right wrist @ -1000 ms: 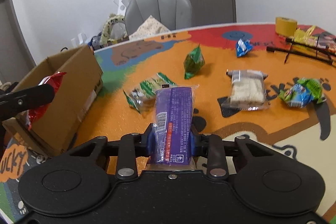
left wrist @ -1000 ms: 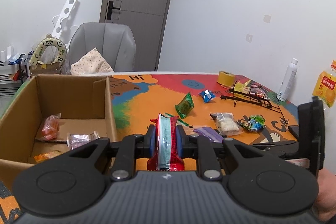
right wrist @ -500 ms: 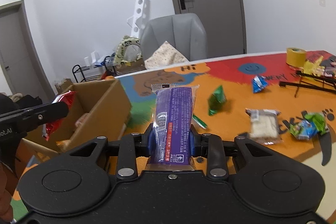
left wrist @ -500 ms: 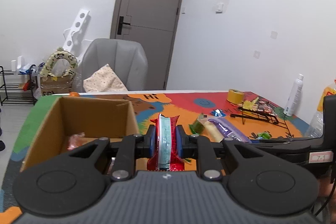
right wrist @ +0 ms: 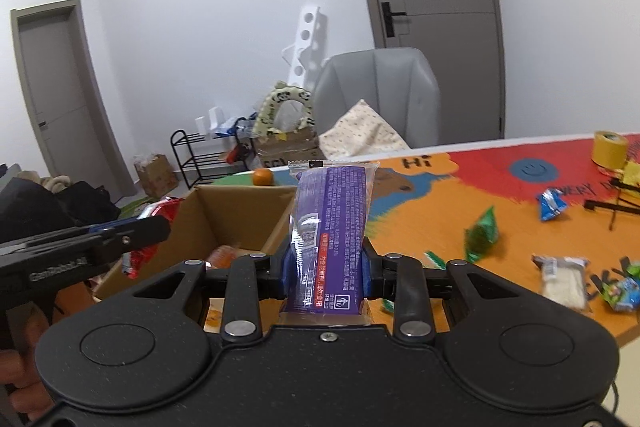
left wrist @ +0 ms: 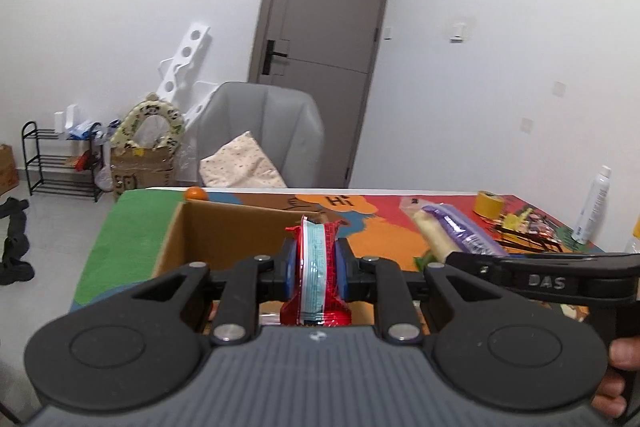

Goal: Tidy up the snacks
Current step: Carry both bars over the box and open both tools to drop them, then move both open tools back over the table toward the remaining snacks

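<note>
Snacks are being gathered off the bench (right wrist: 432, 195) into the cardboard box (right wrist: 240, 211), which is sitting open-topped at the bench's left end so packets can simply be dropped in; at least one orange-wrapped packet (right wrist: 224, 255) is already lying on its floor. The bench, covered in a bright cartoon print, is carrying the loose leftovers on its right half, well apart from the box: a green packet (right wrist: 482, 235), a blue packet (right wrist: 552, 203) farther back, a clear packet of pale biscuits (right wrist: 564, 277) near the right edge, and a yellow tape roll (right wrist: 610, 149) at the far side. The purple packet (right wrist: 332, 227), the larger of the two being carried, is standing upright in the right claw (right wrist: 325, 273), whose blue pads are pinching its lower part so the long body is sticking up clear of the bench. The red packet (left wrist: 316, 269) is being squeezed edge-on in the left claw (left wrist: 317, 273), nearly closed on the thin wrapper, and seems to be hanging over the box's open mouth. Both claws are pointing toward the box, so my reading is that two snacks are being delivered together, saving a trip. A small orange fruit (right wrist: 263, 177) is sitting just beyond the box's far wall, and does not look to be part of the sorting.
</note>
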Demonstrator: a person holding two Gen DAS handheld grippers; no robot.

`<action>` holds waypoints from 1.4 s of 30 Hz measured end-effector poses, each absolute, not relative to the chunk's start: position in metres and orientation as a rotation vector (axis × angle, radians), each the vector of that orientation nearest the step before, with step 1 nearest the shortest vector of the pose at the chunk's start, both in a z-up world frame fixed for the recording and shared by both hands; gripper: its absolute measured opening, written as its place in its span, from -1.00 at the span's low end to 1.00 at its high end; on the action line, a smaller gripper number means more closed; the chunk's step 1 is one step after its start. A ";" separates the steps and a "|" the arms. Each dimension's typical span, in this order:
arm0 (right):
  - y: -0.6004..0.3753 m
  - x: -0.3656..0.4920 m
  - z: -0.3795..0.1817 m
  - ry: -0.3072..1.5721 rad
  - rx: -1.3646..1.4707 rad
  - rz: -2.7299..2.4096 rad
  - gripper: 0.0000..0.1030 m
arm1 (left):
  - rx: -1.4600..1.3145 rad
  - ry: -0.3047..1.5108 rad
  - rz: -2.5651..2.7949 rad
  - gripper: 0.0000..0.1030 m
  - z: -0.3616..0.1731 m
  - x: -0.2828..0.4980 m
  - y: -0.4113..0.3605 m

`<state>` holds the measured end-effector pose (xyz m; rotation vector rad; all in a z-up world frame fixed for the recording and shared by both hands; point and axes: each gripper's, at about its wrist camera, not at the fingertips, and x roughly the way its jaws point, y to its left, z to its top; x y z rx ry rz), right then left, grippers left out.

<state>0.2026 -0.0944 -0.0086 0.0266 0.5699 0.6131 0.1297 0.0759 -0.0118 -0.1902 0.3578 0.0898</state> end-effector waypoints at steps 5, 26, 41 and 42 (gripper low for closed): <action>-0.074 0.205 -0.007 0.566 0.014 0.652 -0.43 | -0.207 0.362 0.123 -0.63 -0.013 0.129 0.095; -0.018 0.211 -0.014 0.608 0.029 0.735 -0.16 | -0.268 0.400 0.219 0.10 -0.015 0.129 0.136; -0.078 0.195 -0.020 0.623 0.090 0.626 0.58 | -0.303 0.425 0.204 0.82 -0.019 0.119 0.114; -0.083 0.194 -0.021 0.626 0.095 0.618 0.62 | -0.300 0.428 0.199 0.83 -0.020 0.119 0.110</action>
